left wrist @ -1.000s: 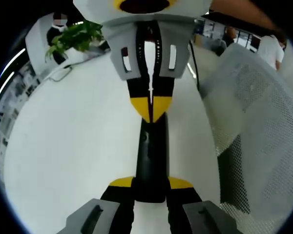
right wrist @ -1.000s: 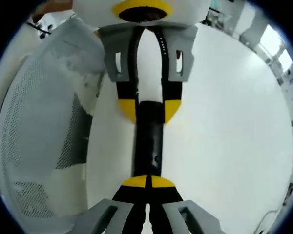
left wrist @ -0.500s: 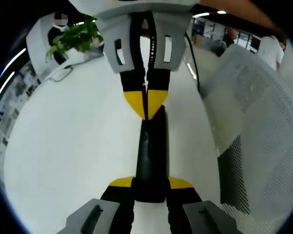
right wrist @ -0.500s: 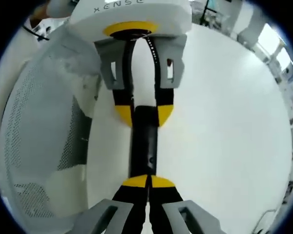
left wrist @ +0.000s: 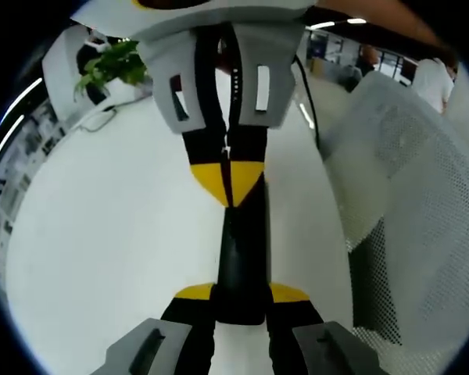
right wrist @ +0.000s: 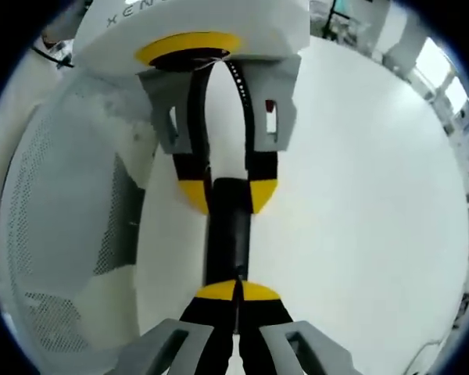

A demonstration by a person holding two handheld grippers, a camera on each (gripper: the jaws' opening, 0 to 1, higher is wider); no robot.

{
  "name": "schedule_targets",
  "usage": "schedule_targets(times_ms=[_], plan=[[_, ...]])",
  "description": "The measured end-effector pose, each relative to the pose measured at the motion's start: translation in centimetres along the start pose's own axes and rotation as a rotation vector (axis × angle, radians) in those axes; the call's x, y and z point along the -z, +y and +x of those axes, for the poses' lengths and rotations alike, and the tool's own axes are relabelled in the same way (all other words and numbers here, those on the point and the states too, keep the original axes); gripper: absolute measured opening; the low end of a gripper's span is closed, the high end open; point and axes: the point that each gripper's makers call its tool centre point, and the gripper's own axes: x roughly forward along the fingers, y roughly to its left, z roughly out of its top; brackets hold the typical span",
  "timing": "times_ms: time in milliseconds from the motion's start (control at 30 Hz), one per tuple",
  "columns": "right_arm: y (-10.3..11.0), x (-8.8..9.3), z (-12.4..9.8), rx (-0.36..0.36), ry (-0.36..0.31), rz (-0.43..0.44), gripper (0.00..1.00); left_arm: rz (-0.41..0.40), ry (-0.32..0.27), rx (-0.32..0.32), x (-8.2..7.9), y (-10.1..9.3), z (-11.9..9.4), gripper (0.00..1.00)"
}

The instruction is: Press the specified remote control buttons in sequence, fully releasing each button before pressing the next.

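- Your left claw (left wrist: 241,295) is pinching the near end of the black remote (left wrist: 242,250), yellow tips on either side of it.
- In the right gripper view the same left claw (right wrist: 227,195) comes in from the top, tips clamped on the far end of the remote (right wrist: 228,242).
- Your right claw (right wrist: 236,291) has its jaws pressed together, tips meeting at the remote's near end; contact looks likely, can't confirm a press.
- In the left gripper view your right claw (left wrist: 227,178) points down onto the far end of the remote, tips together.
- The remote lies lengthwise between the two claws over the white table (left wrist: 109,234).
- A white mesh chair (left wrist: 410,195) is just right of your left claw; a green plant (left wrist: 113,64) sits far beyond it to the left.
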Motion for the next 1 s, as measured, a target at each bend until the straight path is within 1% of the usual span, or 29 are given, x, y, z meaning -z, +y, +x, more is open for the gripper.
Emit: schedule_targets(times_ms=[133,367,533,767,1000], plan=[[-0.2,-0.3,0.2,0.0,-0.002,-0.02,0.0,0.0,-0.003,0.0,0.0,0.0,0.0,0.23],[-0.2,-0.4,0.6,-0.011,0.011,-0.023,0.0,0.001,-0.008,0.001,0.0,0.0,0.1,0.23],[-0.1,-0.7,0.7,-0.014,0.008,-0.032,0.0,-0.002,-0.012,0.0,0.0,0.0,0.0,0.24],[0.0,-0.5,1.2,-0.021,0.021,-0.042,0.0,-0.003,-0.014,-0.003,0.0,0.0,0.0,0.23],[-0.2,-0.5,1.2,-0.025,0.013,-0.039,0.0,-0.007,-0.022,-0.003,0.0,0.0,0.0,0.23]])
